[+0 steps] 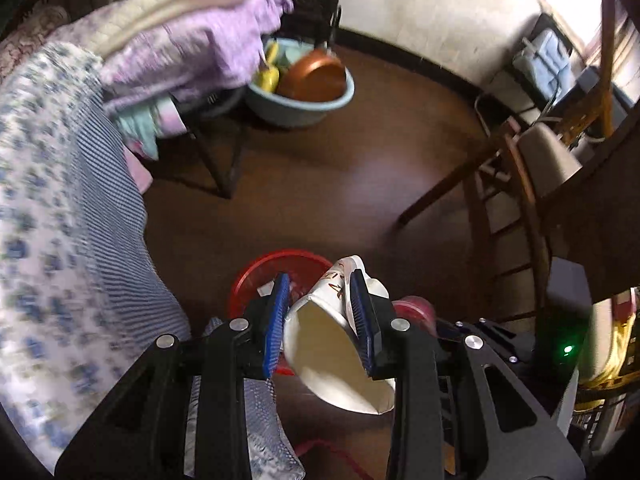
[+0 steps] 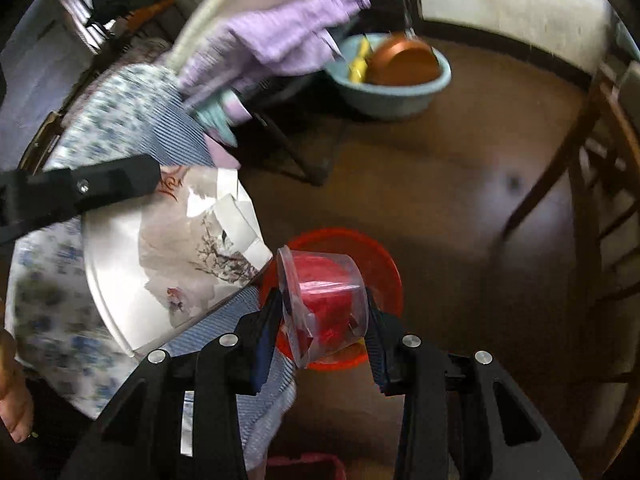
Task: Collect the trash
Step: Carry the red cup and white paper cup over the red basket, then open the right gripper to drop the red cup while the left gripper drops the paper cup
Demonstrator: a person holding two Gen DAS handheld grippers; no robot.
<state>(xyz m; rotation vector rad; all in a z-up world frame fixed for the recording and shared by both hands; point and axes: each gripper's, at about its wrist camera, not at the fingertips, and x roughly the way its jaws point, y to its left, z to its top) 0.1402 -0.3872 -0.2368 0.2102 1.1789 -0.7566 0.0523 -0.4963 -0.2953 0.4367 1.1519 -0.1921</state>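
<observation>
My left gripper (image 1: 320, 280) is shut on a crushed white paper cup (image 1: 332, 340) with a printed pattern, its mouth facing the camera. Under it on the brown floor stands a red bin (image 1: 276, 264). My right gripper (image 2: 322, 296) is shut on a clear plastic cup (image 2: 320, 304), held tilted right over the red bin (image 2: 384, 268), whose red shows through the plastic. In the right wrist view the paper cup (image 2: 192, 256) hangs to the left, with one black finger of the left gripper (image 2: 100, 184) across its top. The plastic cup (image 1: 412, 308) shows blurred beside the left gripper.
Striped and floral bedding (image 1: 60, 200) fills the left, topped by a pile of purple cloths (image 1: 192, 52). A light-blue basin (image 1: 304, 108) holding a copper pan sits on the floor behind. A wooden chair (image 1: 532, 184) stands at the right. A person's bare foot (image 2: 16, 400) shows at the lower left.
</observation>
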